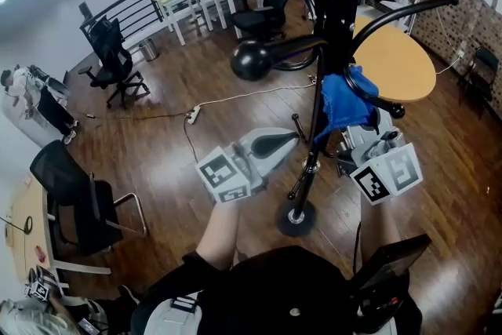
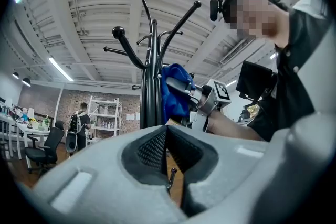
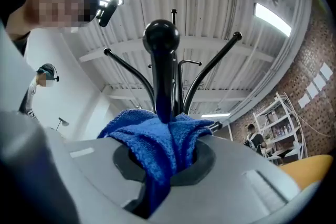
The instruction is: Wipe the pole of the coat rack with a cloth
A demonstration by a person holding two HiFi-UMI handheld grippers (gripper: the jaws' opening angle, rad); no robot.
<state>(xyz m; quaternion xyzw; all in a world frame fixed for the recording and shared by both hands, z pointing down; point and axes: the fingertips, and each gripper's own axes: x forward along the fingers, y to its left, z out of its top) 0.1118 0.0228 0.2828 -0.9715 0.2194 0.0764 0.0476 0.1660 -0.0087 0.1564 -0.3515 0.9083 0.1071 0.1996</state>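
Pole (image 1: 335,12) slim, black, nubby blue cloth (image 1: 345,102) in right tongs (image 3: 164,168)

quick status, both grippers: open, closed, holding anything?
Left gripper: fingers closed, nothing between them.
Right gripper: fingers closed on the blue cloth.
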